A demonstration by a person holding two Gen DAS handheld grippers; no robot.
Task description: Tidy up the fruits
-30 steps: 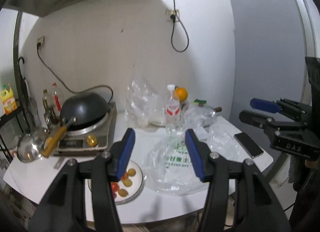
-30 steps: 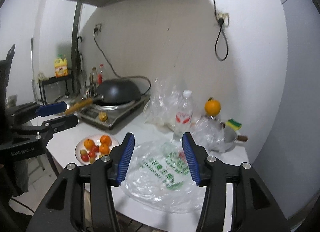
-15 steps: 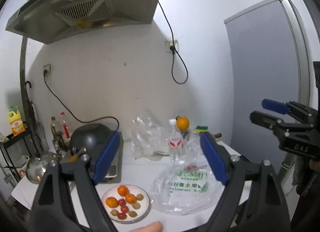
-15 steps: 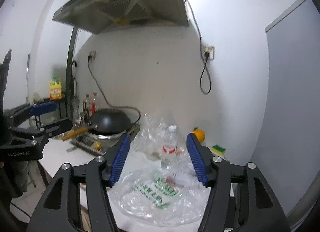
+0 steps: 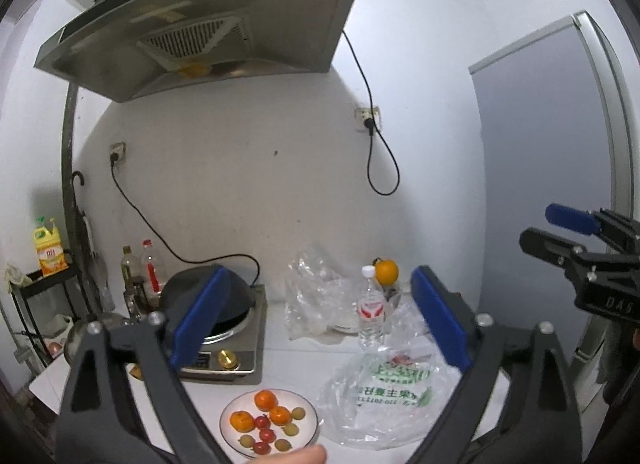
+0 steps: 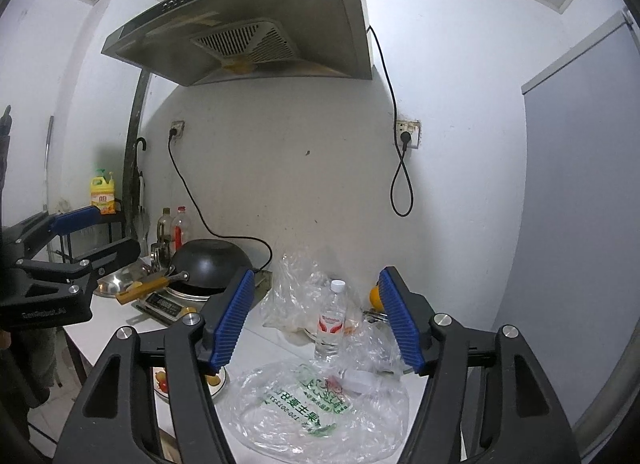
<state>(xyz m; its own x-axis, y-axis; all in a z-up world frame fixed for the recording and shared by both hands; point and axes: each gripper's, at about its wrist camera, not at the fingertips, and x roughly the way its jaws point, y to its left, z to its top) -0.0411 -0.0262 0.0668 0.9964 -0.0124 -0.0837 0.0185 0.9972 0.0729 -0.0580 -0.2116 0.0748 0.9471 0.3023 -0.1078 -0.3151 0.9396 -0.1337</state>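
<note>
With the left hand-held gripper (image 5: pixel 316 320) and right hand-held gripper (image 6: pixel 316 320) both open and empty above the worktop (image 5: pixel 288 364), lower slowly toward the plate (image 5: pixel 234 438) of fruits (image 5: pixel 266 400), selecting 1 fruit.

Kitchen colours
White plate (image 5: pixel 310 416) held orange, red and green fruits (image 5: pixel 267 420); clear bag (image 6: pixel 316 408) bore green print.

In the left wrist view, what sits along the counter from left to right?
Oil bottles → wok on the induction cooker → plate of fruit → water bottle → printed plastic bag. Both grippers hang open above the counter, holding nothing.
</note>
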